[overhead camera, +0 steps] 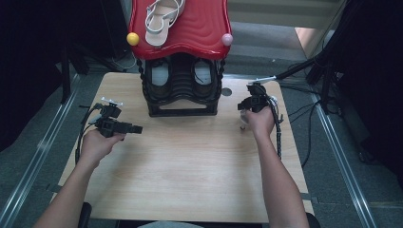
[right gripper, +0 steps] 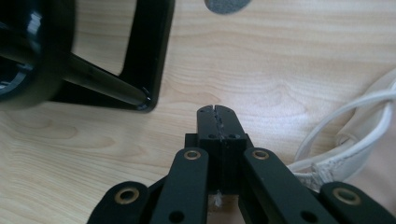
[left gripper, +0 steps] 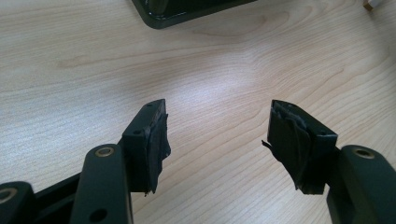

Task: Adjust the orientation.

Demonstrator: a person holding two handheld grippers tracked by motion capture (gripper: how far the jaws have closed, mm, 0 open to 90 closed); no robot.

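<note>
A black shoe rack with a red wavy top stands at the table's far middle. A white strappy sandal lies on the red top, and two shoes sit on the shelf below. My left gripper hovers front left of the rack and points right; its jaws are open and empty, with the rack's base corner beyond them. My right gripper is right of the rack, shut with nothing in it. A second white sandal lies beside it, mostly under the hand.
A grey disc is set in the wooden table by the rack's right foot. Yellow and pink balls cap the red top's front corners. Cables trail off the table's right side.
</note>
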